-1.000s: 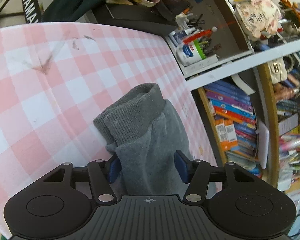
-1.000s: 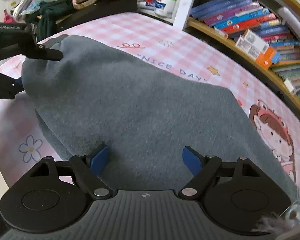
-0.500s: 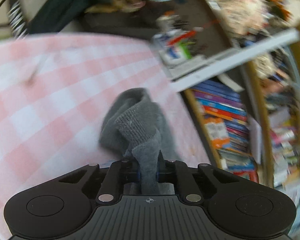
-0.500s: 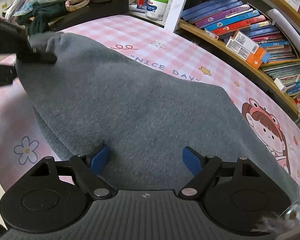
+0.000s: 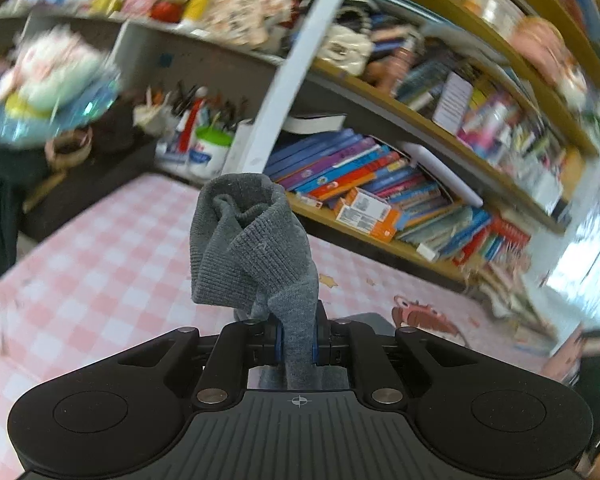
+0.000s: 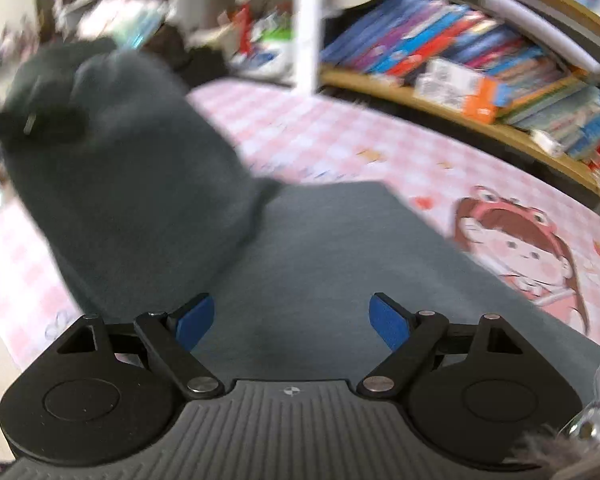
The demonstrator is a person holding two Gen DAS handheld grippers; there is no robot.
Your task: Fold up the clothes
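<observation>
A grey knit garment lies on a pink checked tablecloth (image 6: 440, 164). My left gripper (image 5: 297, 342) is shut on its ribbed cuff (image 5: 256, 244), which stands up bunched above the blue pads, lifted off the cloth (image 5: 100, 264). In the right wrist view the garment's body (image 6: 320, 264) lies flat under my right gripper (image 6: 290, 318), which is open with its blue pads (image 6: 194, 320) spread just above the fabric. The raised sleeve end (image 6: 112, 140) arches up at the left, held by the blurred left gripper.
Bookshelves (image 5: 380, 184) packed with books run along the far side of the table. A pot of pens and a white tub (image 5: 210, 152) stand at the back left, beside dark clothing (image 5: 0, 184). A cartoon girl print (image 6: 528, 252) shows on the tablecloth at right.
My left gripper closed on the cuff, then lifted it and swung right toward the bookshelf. The sleeve now rises over the garment's body. The right gripper stayed open over the fabric.
</observation>
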